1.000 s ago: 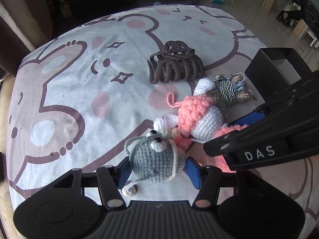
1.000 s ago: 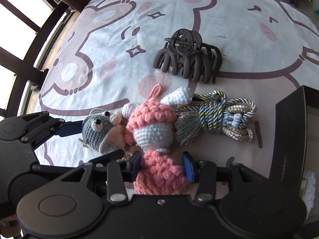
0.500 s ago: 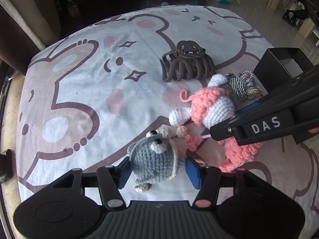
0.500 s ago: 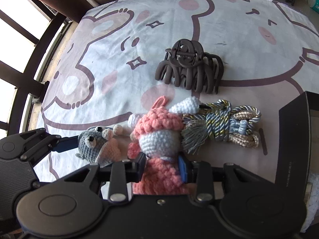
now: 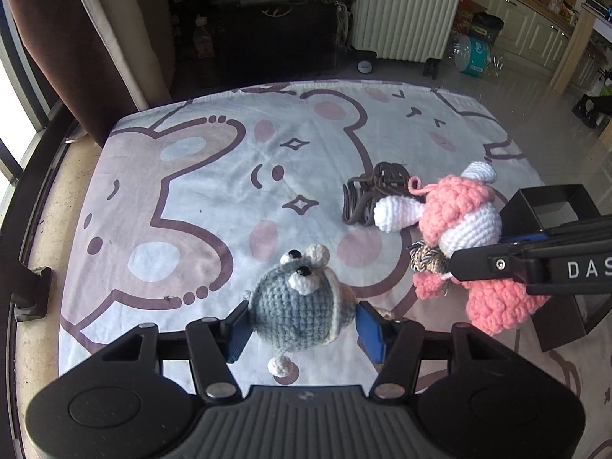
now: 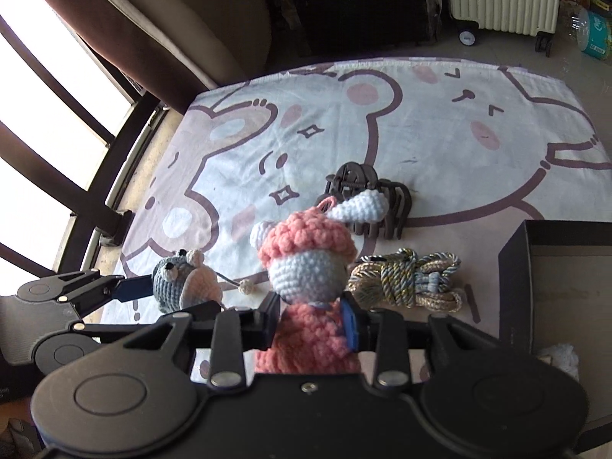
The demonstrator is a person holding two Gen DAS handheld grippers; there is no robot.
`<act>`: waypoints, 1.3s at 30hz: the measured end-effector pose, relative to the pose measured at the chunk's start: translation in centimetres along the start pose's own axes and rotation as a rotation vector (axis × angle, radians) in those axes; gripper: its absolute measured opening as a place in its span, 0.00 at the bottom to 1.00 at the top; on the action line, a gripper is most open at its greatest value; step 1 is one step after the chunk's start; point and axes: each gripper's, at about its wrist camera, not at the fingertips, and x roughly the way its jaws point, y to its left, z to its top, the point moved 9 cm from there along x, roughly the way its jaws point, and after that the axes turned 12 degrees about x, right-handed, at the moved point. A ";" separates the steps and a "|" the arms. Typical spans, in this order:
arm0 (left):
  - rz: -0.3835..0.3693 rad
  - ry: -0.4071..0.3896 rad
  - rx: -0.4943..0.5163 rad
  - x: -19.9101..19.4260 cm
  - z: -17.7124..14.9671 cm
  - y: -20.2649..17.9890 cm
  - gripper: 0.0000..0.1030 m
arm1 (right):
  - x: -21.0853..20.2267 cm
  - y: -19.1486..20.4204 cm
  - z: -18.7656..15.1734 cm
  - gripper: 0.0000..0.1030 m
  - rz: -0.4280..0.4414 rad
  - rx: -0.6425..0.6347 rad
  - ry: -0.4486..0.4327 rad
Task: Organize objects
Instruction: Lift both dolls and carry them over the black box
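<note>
My left gripper [image 5: 302,327] is shut on a grey crochet mouse [image 5: 298,306] and holds it above the bear-print cloth [image 5: 214,199]; the mouse also shows in the right wrist view [image 6: 179,285]. My right gripper [image 6: 310,323] is shut on a pink and white crochet doll [image 6: 306,267], lifted off the cloth; the doll also shows in the left wrist view [image 5: 463,222]. A brown hair claw clip [image 6: 367,195] and a knotted rope bundle [image 6: 409,281] lie on the cloth beyond the doll.
A black open box [image 6: 554,287] stands at the right, and shows in the left wrist view [image 5: 550,206]. A white radiator [image 5: 405,11] and dark furniture stand past the cloth's far edge. A window frame [image 6: 57,145] runs along the left.
Both grippers have risen, lifting the grey mouse and the pink doll off the cloth. The two toys have moved apart. The clip and rope have not moved.
</note>
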 end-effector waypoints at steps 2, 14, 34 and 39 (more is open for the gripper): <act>0.008 -0.017 -0.011 -0.8 0.4 -0.1 0.57 | -0.9 0.0 0.3 0.34 0.008 -0.002 -0.032; 0.021 -0.122 -0.093 -5.2 2.6 -0.7 0.57 | -5.5 -0.2 0.6 0.34 0.018 -0.055 -0.169; -0.015 -0.234 -0.125 -8.2 5.9 -4.1 0.57 | -11.3 -2.9 1.9 0.34 0.035 -0.045 -0.332; -0.049 -0.292 -0.112 -8.8 7.5 -6.6 0.57 | -12.8 -4.9 2.3 0.34 0.004 -0.028 -0.376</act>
